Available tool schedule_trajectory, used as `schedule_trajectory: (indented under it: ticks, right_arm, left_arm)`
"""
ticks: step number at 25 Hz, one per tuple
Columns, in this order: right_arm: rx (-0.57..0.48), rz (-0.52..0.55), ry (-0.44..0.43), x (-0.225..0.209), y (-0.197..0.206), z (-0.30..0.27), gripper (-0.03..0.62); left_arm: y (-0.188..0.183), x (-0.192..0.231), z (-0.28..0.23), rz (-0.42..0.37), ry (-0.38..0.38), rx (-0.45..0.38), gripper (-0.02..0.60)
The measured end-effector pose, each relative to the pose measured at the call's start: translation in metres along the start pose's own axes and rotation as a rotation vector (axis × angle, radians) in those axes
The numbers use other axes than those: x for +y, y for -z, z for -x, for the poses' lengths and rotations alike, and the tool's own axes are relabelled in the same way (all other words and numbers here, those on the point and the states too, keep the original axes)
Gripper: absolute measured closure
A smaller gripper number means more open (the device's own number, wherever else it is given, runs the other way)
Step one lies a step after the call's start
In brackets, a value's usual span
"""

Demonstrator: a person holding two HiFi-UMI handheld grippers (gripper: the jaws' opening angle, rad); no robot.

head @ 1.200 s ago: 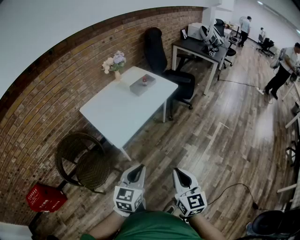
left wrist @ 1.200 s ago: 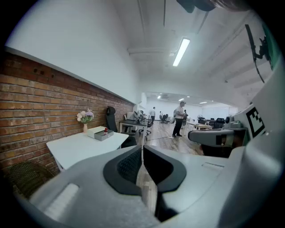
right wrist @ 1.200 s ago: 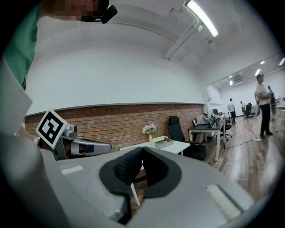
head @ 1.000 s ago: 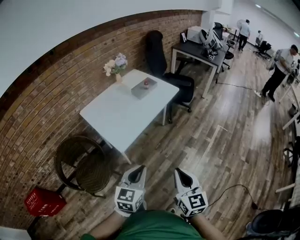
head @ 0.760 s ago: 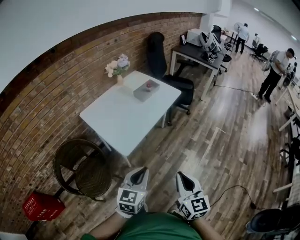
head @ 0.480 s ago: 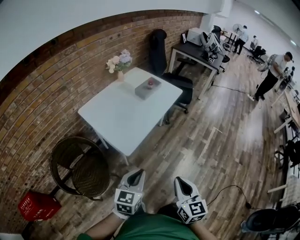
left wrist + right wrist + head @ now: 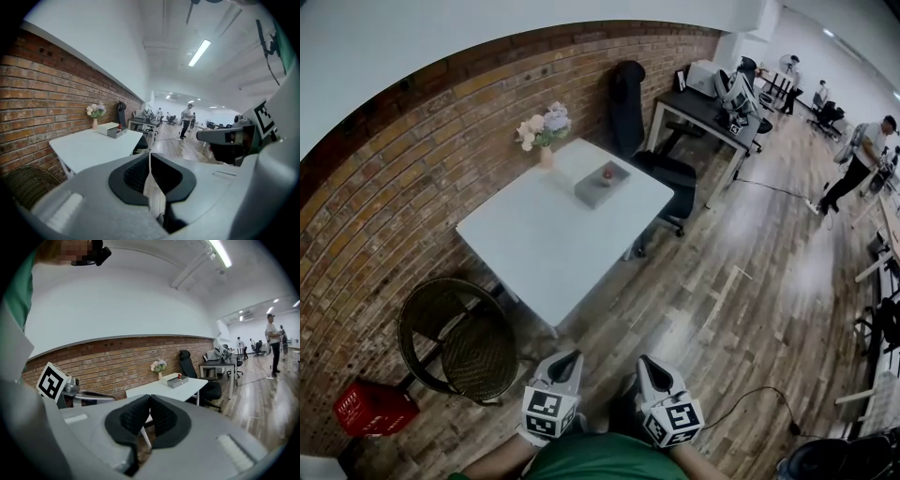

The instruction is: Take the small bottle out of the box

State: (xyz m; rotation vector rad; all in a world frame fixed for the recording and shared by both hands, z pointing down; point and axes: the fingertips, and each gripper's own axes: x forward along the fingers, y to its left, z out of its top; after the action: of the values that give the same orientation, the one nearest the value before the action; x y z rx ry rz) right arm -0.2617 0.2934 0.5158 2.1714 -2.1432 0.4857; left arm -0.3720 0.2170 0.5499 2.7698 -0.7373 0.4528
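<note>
A grey box (image 7: 602,185) lies near the far end of the white table (image 7: 553,234), several steps ahead of me. A small bottle with a red cap (image 7: 607,173) stands in it. Both grippers are held low in front of my body, far from the table. My left gripper (image 7: 567,360) is shut with nothing between its jaws, and so is my right gripper (image 7: 646,367). The left gripper view shows its closed tips (image 7: 150,160) with the box (image 7: 112,131) far off. In the right gripper view the closed tips (image 7: 150,401) point toward the table and box (image 7: 178,381).
A wicker chair (image 7: 457,336) stands at the table's near left, with a red basket (image 7: 370,408) by the brick wall. A vase of flowers (image 7: 546,127) sits behind the box. A black office chair (image 7: 667,169), a dark desk (image 7: 708,103), a floor cable (image 7: 750,394) and people (image 7: 858,159) lie beyond.
Both grippers have sunk lower in the head view and drawn a little closer together, still shut. The view has shifted, and the table now sits slightly further right.
</note>
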Motion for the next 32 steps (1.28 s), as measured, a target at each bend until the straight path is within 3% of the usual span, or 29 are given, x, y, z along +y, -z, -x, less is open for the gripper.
schedule_trajectory:
  ticks: [6,12,17,21,26,32]
  right_arm:
    - [-0.021,-0.019,-0.065,-0.060,-0.028,-0.041,0.591]
    - [-0.050,-0.033,-0.106,-0.136,-0.061,-0.063,0.591]
    - [-0.082,-0.050,-0.139,-0.186,-0.082,-0.076,0.591]
    - [-0.111,-0.049,-0.146,-0.220,-0.100,-0.087,0.591]
    - [-0.180,0.018,-0.135,-0.260,-0.137,-0.109,0.591]
    - [-0.236,0.091,-0.107,-0.293,-0.180,-0.148,0.591]
  left_arm:
    - [-0.031,0.003,-0.064,-0.008,-0.061,0.007,0.561]
    - [-0.077,-0.038,-0.147,-0.016,-0.058,-0.019,0.561]
    - [-0.100,-0.056,-0.186,-0.066,-0.094,-0.025,0.561]
    - [-0.121,-0.044,-0.206,-0.076,-0.147,-0.041,0.560]
    - [-0.188,-0.005,-0.229,-0.121,-0.224,-0.151,0.560]
    - [-0.247,0.026,-0.268,-0.140,-0.252,-0.264,0.560]
